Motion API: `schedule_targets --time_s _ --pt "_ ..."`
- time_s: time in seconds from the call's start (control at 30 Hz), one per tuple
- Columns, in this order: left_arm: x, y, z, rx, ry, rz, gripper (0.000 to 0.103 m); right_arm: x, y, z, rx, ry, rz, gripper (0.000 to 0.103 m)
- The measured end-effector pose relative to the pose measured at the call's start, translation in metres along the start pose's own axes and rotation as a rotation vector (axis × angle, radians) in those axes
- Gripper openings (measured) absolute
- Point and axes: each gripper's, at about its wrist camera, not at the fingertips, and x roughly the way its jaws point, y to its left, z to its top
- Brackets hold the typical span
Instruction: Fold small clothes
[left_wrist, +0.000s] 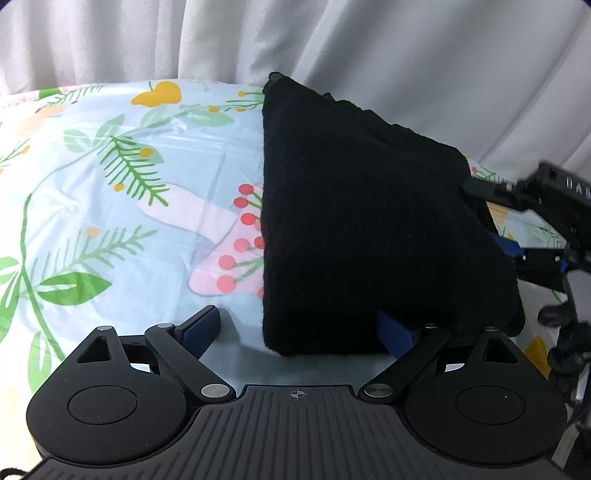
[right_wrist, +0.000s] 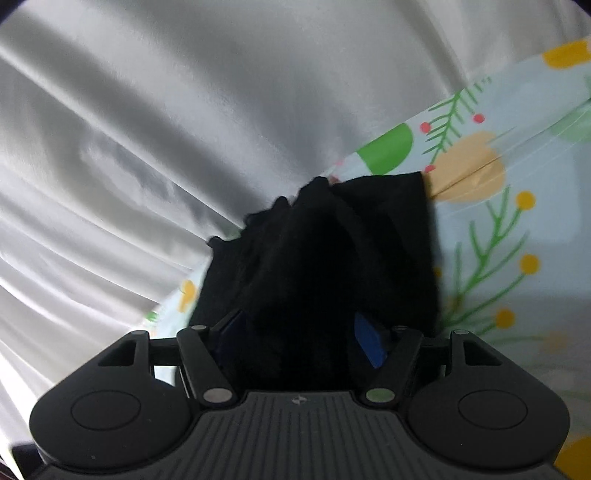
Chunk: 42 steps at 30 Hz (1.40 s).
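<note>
- Bench (left_wrist: 110, 177), under a pale floral cover, fills the lower half of the left wrist view; white curtain (left_wrist: 369, 44) hangs behind its far edge.
- Black knit garment (left_wrist: 362, 221) lies on the bench as a compact, already folded block, long axis running away from the left tool toward the curtain. Near end is close under the left tool, far end close to the bench edge.
- Left tool (left_wrist: 295, 332) sits at the near end, jaws spread wide. Garment is offset to its right: left pad stands clear over bare cover, right pad is partly hidden by the near right corner. Released, grasping nothing.
- Right tool (right_wrist: 299, 339) is seen from the left wrist view at the garment's right flank. In its own view, bunched black cloth fills the gap between the blue pads. Pads stand well apart; whether they clench the cloth, I cannot tell.
- Judgement: right tool is deeper into the fabric, so the next fold likely turns on that right edge, carried leftward across the long axis.
</note>
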Motion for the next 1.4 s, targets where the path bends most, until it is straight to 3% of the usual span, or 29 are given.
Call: schedule_targets --time_s 0.23,0.3,0.33,0.37,0.43,0.53,0.63,0.8,0.9,1.1,1.2,1.27,1.3,1.4 --pt "-0.001 -0.005 -0.003 0.029 0.003 0.019 0.095 0.017 0.018 0.001 -0.052 0.027 0.003 0.056" --pt "0.000 -0.007 -0.003 0.037 0.003 0.026 0.095 0.023 0.018 0.000 -0.045 0.038 0.014 0.043" --pt "0.002 -0.008 -0.003 0.039 0.003 0.028 0.095 0.025 0.018 0.001 -0.046 0.040 0.017 0.022" --pt "0.002 -0.008 -0.003 0.040 0.003 0.031 0.095 0.028 0.020 0.002 -0.052 0.044 0.018 0.013" --pt "0.003 -0.010 -0.003 0.040 0.004 0.036 0.095 0.027 0.033 0.004 -0.112 0.023 -0.037 0.012" --pt "0.002 -0.010 -0.003 0.044 0.008 0.045 0.095 -0.002 0.073 0.000 -0.329 -0.122 -0.140 0.011" --pt "0.001 -0.009 -0.002 0.034 0.010 0.054 0.095 -0.024 0.093 -0.003 -0.451 -0.222 -0.240 0.011" --pt "-0.001 -0.002 -0.001 0.014 0.013 0.050 0.095 -0.011 0.062 -0.007 -0.443 -0.154 -0.375 0.011" --pt "-0.003 0.003 -0.001 0.015 0.023 0.046 0.095 -0.003 0.043 -0.012 -0.422 -0.124 -0.408 0.012" --pt "-0.013 0.021 0.001 -0.035 0.024 0.044 0.095 -0.009 0.055 -0.012 -0.463 -0.161 -0.501 0.011" --pt "-0.026 0.032 0.001 -0.083 -0.019 0.112 0.095 -0.021 0.075 -0.013 -0.500 -0.260 -0.578 0.018" --pt "-0.033 0.039 0.006 -0.129 -0.060 0.180 0.095 -0.026 0.084 -0.011 -0.479 -0.264 -0.472 0.018" --pt "-0.035 0.043 0.009 -0.154 -0.082 0.209 0.095 -0.023 0.090 -0.011 -0.461 -0.240 -0.374 0.018" --pt "-0.035 0.050 0.020 -0.212 -0.119 0.239 0.095 0.002 0.110 -0.025 -0.510 -0.152 -0.210 0.018"
